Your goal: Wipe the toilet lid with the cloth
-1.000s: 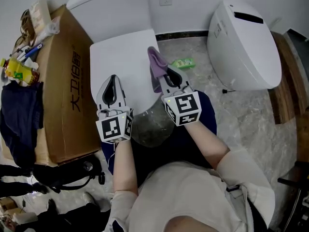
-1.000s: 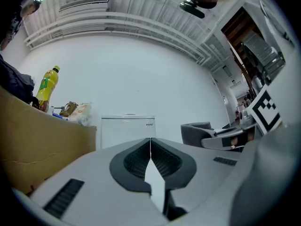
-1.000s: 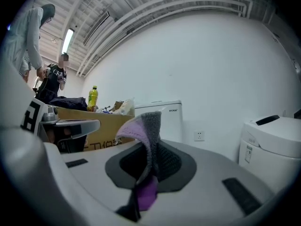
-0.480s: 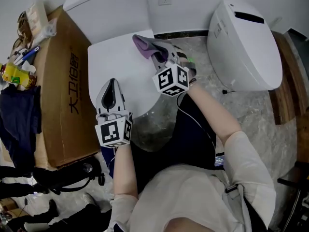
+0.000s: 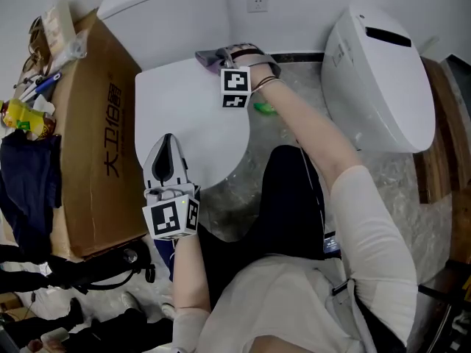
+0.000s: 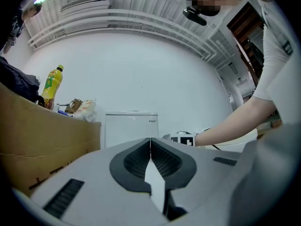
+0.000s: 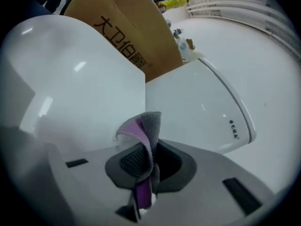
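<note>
The white toilet lid (image 5: 184, 116) lies closed below the cistern (image 5: 169, 9). My right gripper (image 5: 212, 56) is shut on a purple and grey cloth (image 5: 206, 59) at the lid's far right corner, next to the cistern. In the right gripper view the cloth (image 7: 143, 135) sticks out between the jaws over the lid (image 7: 70, 88). My left gripper (image 5: 166, 160) rests shut and empty on the lid's near edge. In the left gripper view its jaws meet at the tips (image 6: 150, 142), with the cistern (image 6: 130, 128) ahead.
A tall cardboard box (image 5: 96, 131) stands left of the toilet, with a yellow bottle (image 5: 22, 116) and clutter on top. A second white toilet (image 5: 375, 72) lies to the right. A green packet (image 5: 263, 108) lies on the marble floor. Dark clothing (image 5: 26, 175) hangs off the box.
My right gripper carried the cloth from the lid's right edge up and away to the far corner by the cistern. The left gripper stayed on the near edge.
</note>
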Tool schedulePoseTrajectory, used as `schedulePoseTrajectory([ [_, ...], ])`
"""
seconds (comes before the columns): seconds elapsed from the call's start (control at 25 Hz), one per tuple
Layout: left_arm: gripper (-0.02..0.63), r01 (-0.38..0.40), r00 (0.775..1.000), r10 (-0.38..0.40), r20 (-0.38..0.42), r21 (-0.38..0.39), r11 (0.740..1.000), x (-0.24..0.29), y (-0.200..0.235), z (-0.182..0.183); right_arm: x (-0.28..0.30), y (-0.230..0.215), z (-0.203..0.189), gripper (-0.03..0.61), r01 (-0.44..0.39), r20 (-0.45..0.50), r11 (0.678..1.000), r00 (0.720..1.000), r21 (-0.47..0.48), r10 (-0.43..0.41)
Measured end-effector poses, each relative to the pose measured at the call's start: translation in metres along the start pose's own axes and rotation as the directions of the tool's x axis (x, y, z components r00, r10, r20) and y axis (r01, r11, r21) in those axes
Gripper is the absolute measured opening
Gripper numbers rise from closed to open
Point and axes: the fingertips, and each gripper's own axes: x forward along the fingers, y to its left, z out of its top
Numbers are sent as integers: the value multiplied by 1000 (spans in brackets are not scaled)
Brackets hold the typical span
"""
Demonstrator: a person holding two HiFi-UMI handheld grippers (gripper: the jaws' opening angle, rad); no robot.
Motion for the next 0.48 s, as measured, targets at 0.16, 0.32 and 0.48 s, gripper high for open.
schedulePoseTrajectory([
  [0.16,15,-20,1000,20,-23,0,1000,-2,1,-7,29,3,-6,48,-25,-66,999,998,-25,24],
  [0.32,15,-31,999,31,-30,0,1000,-3,1,-9,42,11,-8,48,-46,-114,995,993,-83,36],
  [0.48,15,-30,999,30,-32,0,1000,-5,1,-10,42,26,-8,48,-81,-144,985,988,-150,60],
])
